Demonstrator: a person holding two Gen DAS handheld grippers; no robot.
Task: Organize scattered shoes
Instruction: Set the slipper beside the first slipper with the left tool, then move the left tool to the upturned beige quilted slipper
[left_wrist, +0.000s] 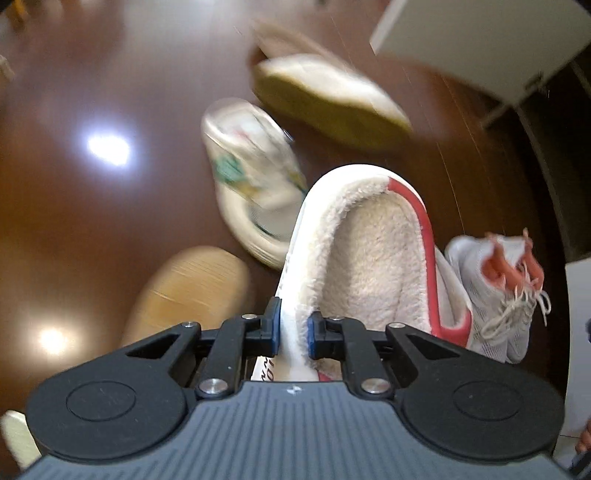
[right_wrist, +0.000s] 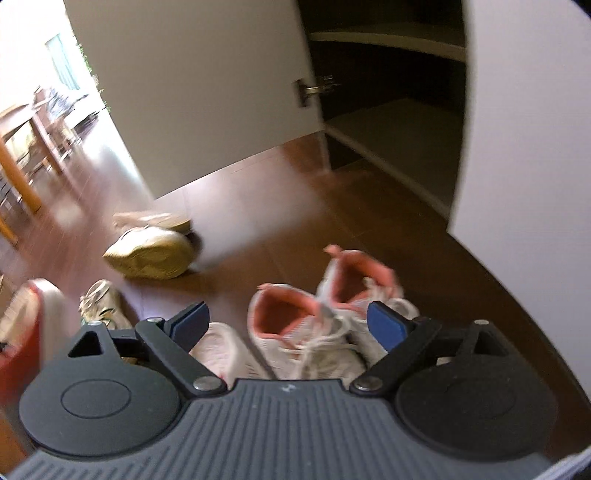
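Clamped on the side wall of a fleece-lined slipper (left_wrist: 365, 258), the left gripper (left_wrist: 294, 328) held it above the floor (left_wrist: 92, 92); the right gripper (right_wrist: 288, 325) stood wide and empty over two pink-lined sneakers (right_wrist: 295, 332). Carrying looked underway; next, the slipper needed setting on the open cabinet (right_wrist: 399, 140) shelf.

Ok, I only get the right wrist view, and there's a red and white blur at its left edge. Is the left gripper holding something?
Observer: Yes, the left gripper is shut on the side wall of a white shoe with red trim.
Operator: Which part faces its camera?
Observer: The opening; its lining is pale fleece.
Operator: Anything on the floor beyond it?
Observer: A blurred white shoe with green and yellow print, lying on the dark wooden floor.
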